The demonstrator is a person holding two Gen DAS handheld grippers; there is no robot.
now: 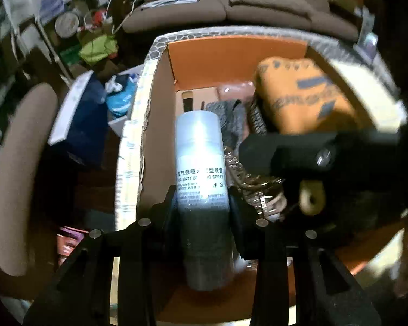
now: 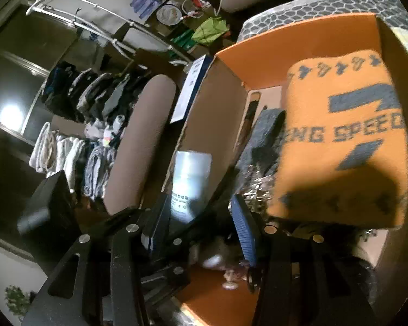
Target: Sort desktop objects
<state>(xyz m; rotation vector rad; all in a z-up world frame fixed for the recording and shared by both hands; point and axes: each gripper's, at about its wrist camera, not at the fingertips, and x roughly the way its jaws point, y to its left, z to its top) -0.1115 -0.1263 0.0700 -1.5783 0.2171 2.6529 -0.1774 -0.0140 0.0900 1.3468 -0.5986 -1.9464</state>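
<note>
the left gripper squeezes the hard, smooth spray can low down, so it could slip; the right gripper is open and holds nothing.

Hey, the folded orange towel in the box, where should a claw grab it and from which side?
Take the orange towel at its near folded edge, coming from above and slightly from the front. It lies on top of the things in the orange box, so its thick edge is free while its sides crowd the wall and neighbours.

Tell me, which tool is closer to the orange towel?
Right. The right tool sits just below the orange towel in the box, jaws open. The left tool grips the spray can further over.
</note>
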